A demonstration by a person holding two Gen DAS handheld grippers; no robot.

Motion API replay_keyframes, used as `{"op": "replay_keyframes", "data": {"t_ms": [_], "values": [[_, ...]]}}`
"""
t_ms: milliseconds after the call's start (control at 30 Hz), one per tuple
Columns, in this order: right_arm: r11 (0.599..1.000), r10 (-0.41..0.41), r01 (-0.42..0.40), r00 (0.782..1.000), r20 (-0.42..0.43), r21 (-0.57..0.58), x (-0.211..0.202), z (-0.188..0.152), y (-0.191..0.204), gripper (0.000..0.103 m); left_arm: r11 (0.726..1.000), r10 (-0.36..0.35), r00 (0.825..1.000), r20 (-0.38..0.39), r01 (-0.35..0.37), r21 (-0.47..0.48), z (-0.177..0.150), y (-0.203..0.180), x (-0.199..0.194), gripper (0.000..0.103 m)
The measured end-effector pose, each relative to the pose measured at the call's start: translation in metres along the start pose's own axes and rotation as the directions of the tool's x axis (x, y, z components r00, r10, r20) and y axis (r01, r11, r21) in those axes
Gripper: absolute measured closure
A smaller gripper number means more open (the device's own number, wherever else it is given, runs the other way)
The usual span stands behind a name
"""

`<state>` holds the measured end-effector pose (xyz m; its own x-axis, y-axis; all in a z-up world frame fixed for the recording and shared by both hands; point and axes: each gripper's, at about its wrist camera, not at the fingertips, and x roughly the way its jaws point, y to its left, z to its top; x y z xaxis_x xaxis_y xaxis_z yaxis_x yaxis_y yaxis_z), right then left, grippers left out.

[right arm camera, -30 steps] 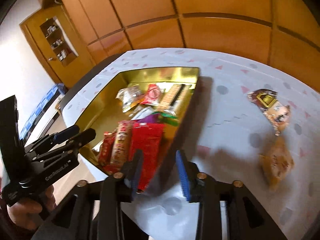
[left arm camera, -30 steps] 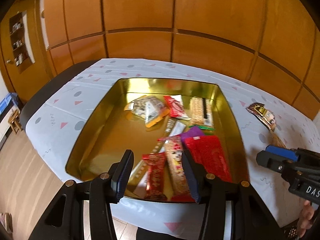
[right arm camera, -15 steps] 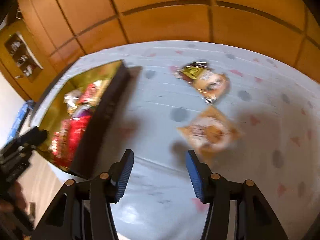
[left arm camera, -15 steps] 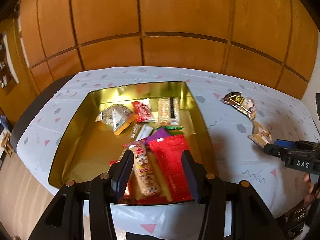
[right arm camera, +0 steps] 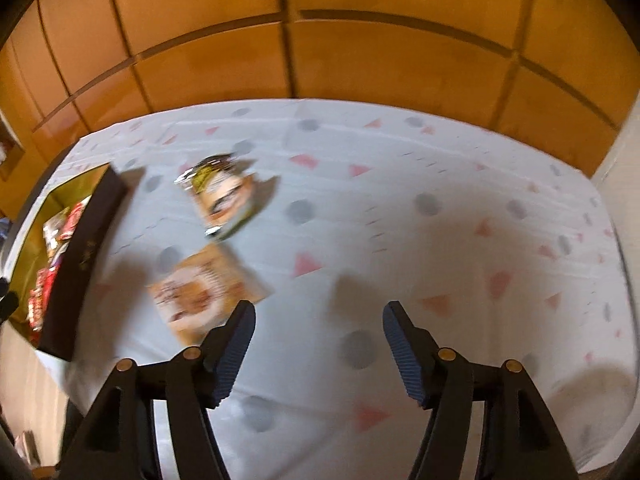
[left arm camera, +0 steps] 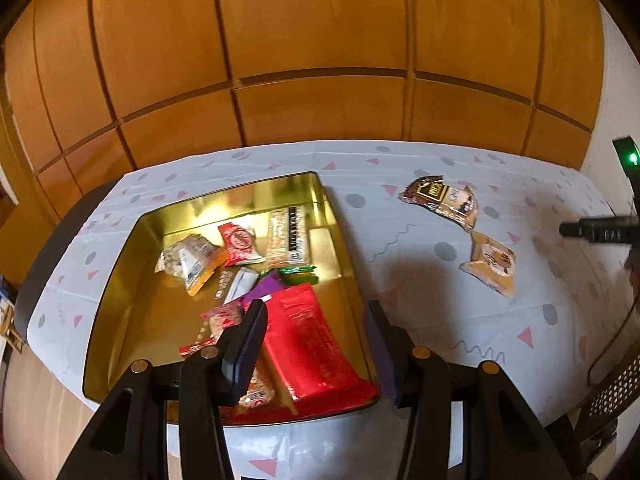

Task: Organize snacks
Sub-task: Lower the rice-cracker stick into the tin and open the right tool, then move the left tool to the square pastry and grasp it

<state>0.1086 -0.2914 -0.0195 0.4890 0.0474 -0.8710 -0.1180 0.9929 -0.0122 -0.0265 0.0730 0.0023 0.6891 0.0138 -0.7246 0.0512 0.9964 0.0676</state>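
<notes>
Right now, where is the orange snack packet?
The orange snack packet lies on the tablecloth, right of the gold tin and just below the brown packet.

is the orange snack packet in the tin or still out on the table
Out. The orange packet lies flat on the tablecloth, to the right of the gold tin, beside a brown packet.

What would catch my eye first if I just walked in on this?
Probably the shiny gold rectangular tin on the patterned tablecloth, heaped with bright wrappers, a long red packet nearest. Two snack packets remain outside to its right: a dark brown one and an orange one.
</notes>
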Motion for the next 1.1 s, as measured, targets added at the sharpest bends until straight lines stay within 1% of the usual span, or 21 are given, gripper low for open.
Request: {"op": "replay_keyframes", "data": {"t_ms": [133, 167, 200, 233, 300, 367, 433, 467, 800, 967, 1100], "values": [[0.997, -0.070, 0.071, 0.997, 0.014, -0.044, 0.003, 0.008, -0.030, 0.028, 1.000, -0.003, 1.000, -0.008, 0.003, 0.031, 0.003, -0.011, 0.004, 0.053], [0.994, -0.099, 0.099, 0.995, 0.018, -0.045, 0.006, 0.009, -0.039, 0.027, 0.999, -0.007, 1.000, -0.011, 0.007, 0.038, 0.004, -0.014, 0.005, 0.053], [0.992, -0.118, 0.118, 0.993, 0.015, -0.033, 0.007, 0.008, -0.044, 0.027, 0.999, -0.009, 1.000, -0.013, 0.010, 0.043, 0.005, -0.017, 0.006, 0.053], [0.993, -0.121, 0.121, 0.993, 0.001, -0.004, 0.012, 0.007, -0.053, 0.027, 0.999, -0.011, 1.000, -0.015, 0.012, 0.051, 0.006, -0.021, 0.007, 0.053], [0.994, -0.107, 0.108, 0.994, -0.031, 0.031, 0.019, 0.008, -0.063, 0.027, 0.998, -0.015, 1.000, -0.021, 0.016, 0.068, 0.007, -0.027, 0.010, 0.053], [0.993, -0.108, 0.109, 0.994, -0.023, 0.044, 0.020, 0.011, -0.067, 0.027, 0.996, -0.022, 1.000, -0.022, 0.024, 0.086, 0.008, -0.034, 0.011, 0.053], [0.994, -0.079, 0.081, 0.997, -0.027, 0.070, 0.022, 0.012, -0.071, 0.026, 0.994, -0.029, 0.999, -0.029, 0.032, 0.105, 0.010, -0.042, 0.014, 0.053], [0.994, -0.078, 0.080, 0.997, -0.029, 0.078, 0.022, 0.013, -0.073, 0.026, 0.993, -0.032, 0.999, -0.033, 0.035, 0.109, 0.010, -0.044, 0.015, 0.053], [0.991, -0.051, 0.049, 0.999, 0.017, 0.126, 0.016, 0.013, -0.071, 0.026, 0.981, -0.067, 0.994, -0.089, 0.082, 0.178, 0.015, -0.076, 0.036, 0.053], [0.989, -0.042, 0.037, 0.999, 0.032, 0.141, 0.015, 0.015, -0.071, 0.026, 0.965, -0.110, 0.982, -0.151, 0.142, 0.219, 0.018, -0.099, 0.054, 0.053], [0.987, -0.049, 0.044, 0.998, 0.026, 0.154, 0.016, 0.015, -0.073, 0.026, 0.948, -0.163, 0.967, -0.195, 0.208, 0.240, 0.020, -0.116, 0.067, 0.052]]}}
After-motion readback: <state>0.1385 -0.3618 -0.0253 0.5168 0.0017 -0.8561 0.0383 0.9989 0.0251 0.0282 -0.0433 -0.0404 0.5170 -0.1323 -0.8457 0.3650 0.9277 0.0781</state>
